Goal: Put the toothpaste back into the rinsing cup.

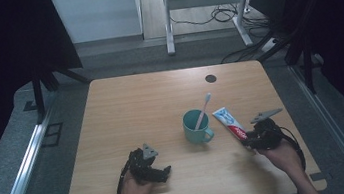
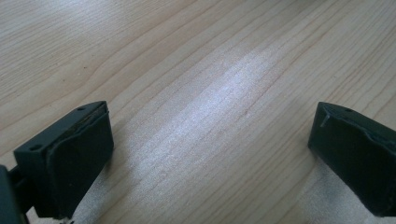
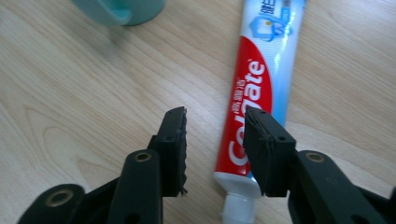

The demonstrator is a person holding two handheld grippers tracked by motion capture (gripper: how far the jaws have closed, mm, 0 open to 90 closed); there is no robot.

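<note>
Right gripper (image 3: 215, 144) is hovering at the tube (image 3: 259, 79), which is lying on the table (image 1: 126, 108) beside the cup (image 1: 196, 126).
Its fingers are gaping narrowly astride the cap end, gripping nothing; left gripper (image 2: 210, 154) is idling, fingers wide.

Table (image 1: 126, 113): light wood, fine straight grain, smooth satin finish, soft sheen patch between left gripper (image 2: 210, 154) pads.
Left gripper pads: black, matt, rubbery look, edges slightly scuffed.
Right gripper (image 3: 215, 140): black matt plastic arms, brass-coloured metal rivets; inner pad faces ribbed, rough.
Toothpaste tube (image 3: 261, 79): glossy plastic, red, white and blue print; white plastic cap at 6 o'clock end.
Mug (image 1: 196, 126): teal, smooth, faintly glossy; material unclear.
Toothbrush (image 1: 203, 109), at 12 o'clock in mug: pale plastic handle.
</note>
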